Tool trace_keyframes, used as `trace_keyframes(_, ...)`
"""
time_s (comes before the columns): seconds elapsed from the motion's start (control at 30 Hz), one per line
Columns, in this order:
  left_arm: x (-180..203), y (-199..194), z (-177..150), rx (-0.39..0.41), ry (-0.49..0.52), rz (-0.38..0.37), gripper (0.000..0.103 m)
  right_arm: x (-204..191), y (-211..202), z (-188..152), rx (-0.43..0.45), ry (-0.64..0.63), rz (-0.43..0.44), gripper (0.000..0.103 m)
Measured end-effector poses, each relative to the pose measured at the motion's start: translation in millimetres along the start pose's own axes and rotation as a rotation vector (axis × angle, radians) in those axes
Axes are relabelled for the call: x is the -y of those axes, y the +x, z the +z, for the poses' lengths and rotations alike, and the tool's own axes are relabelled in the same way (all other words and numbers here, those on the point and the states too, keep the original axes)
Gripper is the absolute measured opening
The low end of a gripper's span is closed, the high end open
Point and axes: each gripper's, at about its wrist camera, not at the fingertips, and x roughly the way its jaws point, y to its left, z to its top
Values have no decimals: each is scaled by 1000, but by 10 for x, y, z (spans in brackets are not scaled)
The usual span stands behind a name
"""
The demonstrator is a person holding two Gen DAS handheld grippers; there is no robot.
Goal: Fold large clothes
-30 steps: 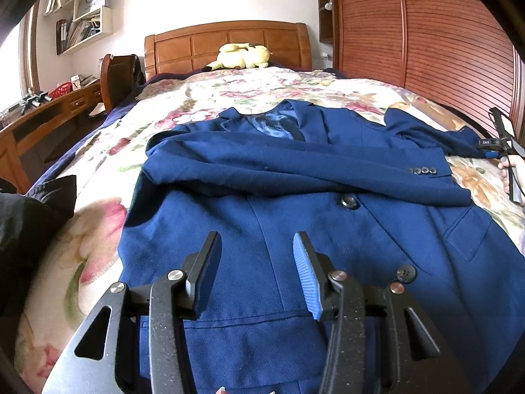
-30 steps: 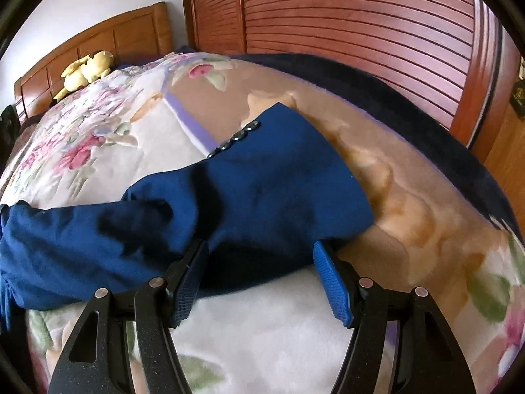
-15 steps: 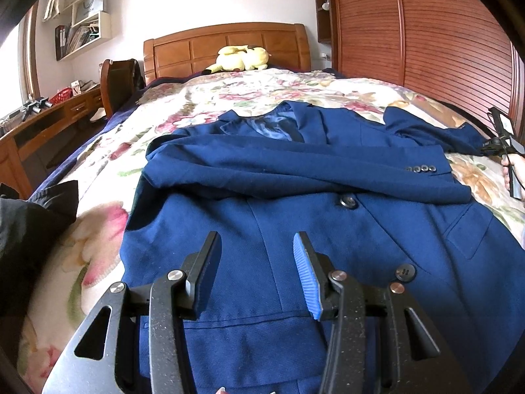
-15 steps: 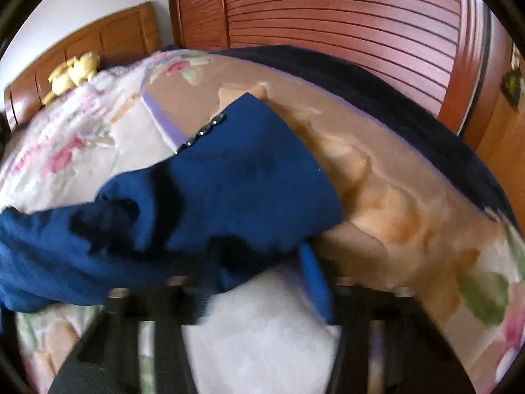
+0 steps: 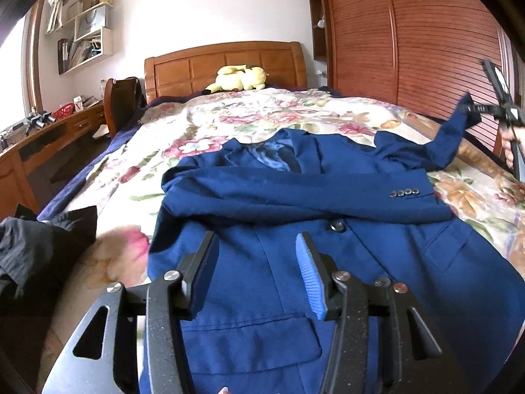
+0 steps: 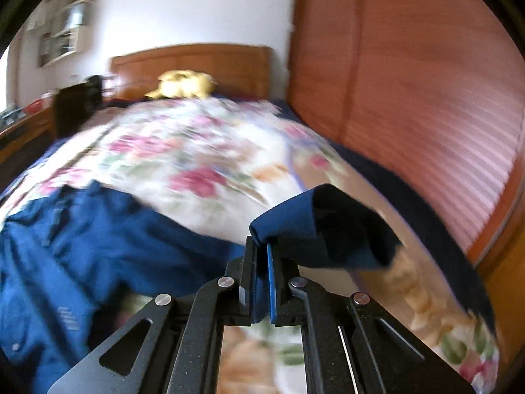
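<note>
A large blue suit jacket [image 5: 295,279] lies face up on the bed, with one sleeve [image 5: 295,193] folded across its chest. My left gripper [image 5: 256,239] hovers over the jacket's lower front. Its jaws are opening and nothing is between them. My right gripper [image 5: 472,109] is at the far right, shut on the cuff of the other sleeve [image 5: 449,138], which it holds lifted off the quilt. The blurred right wrist view shows the blue cuff [image 6: 315,226] pinched between the jaws of the right gripper [image 6: 261,246], with the jacket body [image 6: 82,246] at the lower left.
The bed carries a floral quilt [image 5: 262,118], with a yellow plush toy [image 5: 239,77] by the wooden headboard. A slatted wooden wardrobe [image 5: 410,49] runs close along the right side. A black garment [image 5: 39,246] lies at the left edge, with a desk [image 5: 49,138] and a chair behind it.
The right gripper closed on the sleeve cuff, lifted it off the quilt and swung to face the headboard. The left gripper rose a little and its jaws widened slightly.
</note>
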Motion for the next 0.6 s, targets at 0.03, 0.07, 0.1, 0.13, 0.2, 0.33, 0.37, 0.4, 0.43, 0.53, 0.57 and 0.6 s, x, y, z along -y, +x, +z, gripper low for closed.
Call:
trace_keyframes(0.03,-13,-28,11,-1,4,-3,53,-137,-92,38,15,-20,22,5)
trace_keyframes(0.07,-32,-74,19,8,3,-9,53,-272,-183,76,29,-37,46,5)
trace_keyframes(0.1,-56,-132,25,23,0,-17,54,-397,-260,106,42,-52,69,5)
trace_keyframes(0.13,-67,-165,31,31,-1,-20,54,-548,-357,121,54,-70,96,5)
trace_keyframes(0.2,-132,-256,47,48,-5,-19,56,-825,-504,161,70,-90,150,5)
trace_keyframes(0.33,-258,-339,59,54,-21,-17,60,-1366,-772,146,78,-128,277,5)
trace_keyframes(0.37,-299,-356,57,54,-28,-14,61,-1476,-802,136,72,-137,313,5)
trace_keyframes(0.4,-327,-365,55,55,-32,-10,61,-1605,-835,112,59,-150,346,5)
trace_keyframes(0.43,-358,-376,47,56,-36,-7,62,-1739,-845,72,34,-161,380,5)
trace_keyframes(0.53,-425,-394,20,48,-44,-7,62,-2030,-881,-89,-19,-193,465,5)
trace_keyframes(0.57,-440,-390,11,45,-48,-5,62,-2114,-904,-140,-29,-212,484,5)
trace_keyframes(0.6,-454,-387,7,44,-49,-2,62,-2206,-930,-197,-43,-239,509,5)
